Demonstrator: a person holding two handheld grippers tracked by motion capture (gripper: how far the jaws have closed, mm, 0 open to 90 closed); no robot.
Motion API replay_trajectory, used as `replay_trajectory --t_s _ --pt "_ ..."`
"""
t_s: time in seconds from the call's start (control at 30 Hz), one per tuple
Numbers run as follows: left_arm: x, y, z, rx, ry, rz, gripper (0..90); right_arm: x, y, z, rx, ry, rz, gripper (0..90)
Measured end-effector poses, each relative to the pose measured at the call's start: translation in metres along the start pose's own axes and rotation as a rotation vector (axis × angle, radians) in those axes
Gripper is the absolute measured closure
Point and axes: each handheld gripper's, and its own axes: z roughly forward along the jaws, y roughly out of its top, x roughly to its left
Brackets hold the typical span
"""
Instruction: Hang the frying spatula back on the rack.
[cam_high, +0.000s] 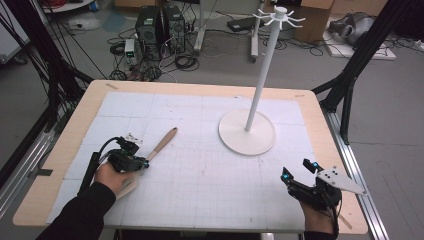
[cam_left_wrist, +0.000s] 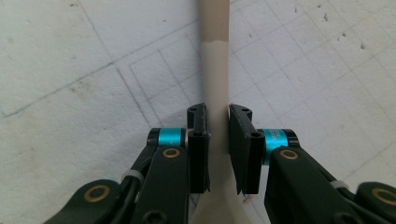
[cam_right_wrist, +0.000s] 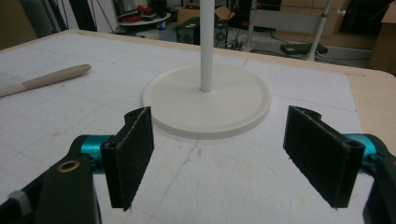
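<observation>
Slippage is threatening as my left fingers (cam_left_wrist: 217, 140) are clenching the spatula's smooth handle (cam_left_wrist: 214, 70), right fingers (cam_right_wrist: 231, 158) released.

Between the wooden utensil (cam_high: 161, 144) at the left and the white stand (cam_high: 247, 131) at the far right, the surface (cam_high: 200, 170) lies open. The stand's round base and tall pole block the far right. Near the right gripper (cam_high: 296, 171), the way toward that base is free.
</observation>
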Motion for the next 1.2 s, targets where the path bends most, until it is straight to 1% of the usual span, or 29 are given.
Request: replay_trajectory --t_s 0.07,0.13,0.2,0.3,0.33,0.37,0.43,0.5,0.53,0.57,0.6,0.63,0.67,0.7,0.73,0.77,0.8,0.9,0.97,1.0,1.03,1.07,1.1,1.13,1.2 --pt "0.001 0.0 -0.004 -0.014 -0.006 -0.008 77.8 0.0 0.0 0.0 0.0 0.0 0.003 23.4" --pt "0.003 0.0 -0.009 -0.044 -0.017 -0.018 77.8 0.0 0.0 0.0 -0.002 0.001 -0.001 23.4" --pt "0.003 0.0 -0.012 -0.051 -0.025 -0.016 77.8 0.0 0.0 0.0 -0.001 0.002 0.0 23.4" --pt "0.002 -0.001 -0.019 -0.099 -0.032 -0.016 77.8 0.001 0.0 0.001 0.003 0.008 0.006 23.3" --pt "0.0 -0.003 -0.025 -0.139 -0.035 -0.014 77.8 0.002 0.0 0.001 0.005 0.016 0.002 23.3" --pt "-0.002 -0.003 -0.028 -0.164 -0.04 -0.013 77.7 0.001 0.0 0.002 0.004 0.021 -0.003 23.2" --pt "-0.004 -0.004 -0.033 -0.197 -0.04 -0.01 77.8 0.003 0.0 0.003 0.011 0.029 0.01 20.5" --pt "-0.006 -0.005 -0.038 -0.242 -0.05 -0.017 77.7 0.003 -0.001 0.005 0.014 0.04 0.011 20.5" --pt "-0.006 -0.005 -0.038 -0.242 -0.05 -0.017 77.7 0.003 -0.001 0.005 0.014 0.04 0.011 20.5" --pt "-0.008 -0.006 -0.041 -0.265 -0.055 -0.018 77.7 0.004 0.0 0.006 0.018 0.046 0.011 20.5" --pt "-0.008 -0.006 -0.042 -0.278 -0.061 -0.018 77.7 0.004 0.0 0.006 0.018 0.046 0.011 20.5" --pt "-0.011 -0.007 -0.045 -0.314 -0.074 -0.023 77.7 0.005 0.001 0.007 0.014 0.054 0.01 20.5" --pt "-0.011 -0.007 -0.045 -0.314 -0.074 -0.023 77.7 0.005 0.001 0.007 0.014 0.054 0.01 20.5" --pt "-0.013 -0.008 -0.047 -0.338 -0.073 -0.019 77.7 0.006 0.001 0.008 0.014 0.067 0.018 20.3" --pt "-0.014 -0.009 -0.049 -0.352 -0.078 -0.015 77.7 0.006 0.001 0.008 0.014 0.067 0.018 20.3" --pt "-0.016 -0.011 -0.051 -0.399 -0.084 -0.025 77.7 0.009 0.002 0.01 0.01 0.08 0.029 20.4" --pt "-0.017 -0.011 -0.051 -0.42 -0.088 -0.033 77.7 0.01 0.003 0.011 0.002 0.084 0.025 20.4" --pt "-0.02 -0.015 -0.054 -0.485 -0.096 -0.041 77.7 0.014 0.007 0.014 -0.009 0.11 0.037 18.5" --pt "-0.02 -0.015 -0.054 -0.493 -0.103 -0.038 77.7 0.017 0.008 0.015 -0.012 0.119 0.047 18.2" --pt "-0.022 -0.014 -0.057 -0.521 -0.12 -0.045 77.7 0.022 0.011 0.018 -0.021 0.122 0.031 18.2" --pt "-0.022 -0.014 -0.057 -0.521 -0.12 -0.045 77.7 0.022 0.011 0.018 -0.021 0.122 0.031 18.2" --pt "-0.025 -0.014 -0.058 -0.538 -0.129 -0.041 77.7 0.027 0.014 0.021 -0.025 0.149 0.014 18.4" --pt "-0.025 -0.014 -0.058 -0.538 -0.129 -0.041 77.7 0.027 0.014 0.021 -0.025 0.149 0.014 18.4" --pt "-0.027 -0.013 -0.058 -0.545 -0.137 -0.037 77.7 0.031 0.016 0.022 -0.019 0.17 0.005 18.3" --pt "-0.03 -0.013 -0.059 -0.553 -0.15 -0.033 77.6 0.033 0.017 0.023 -0.021 0.18 0.005 18.3"
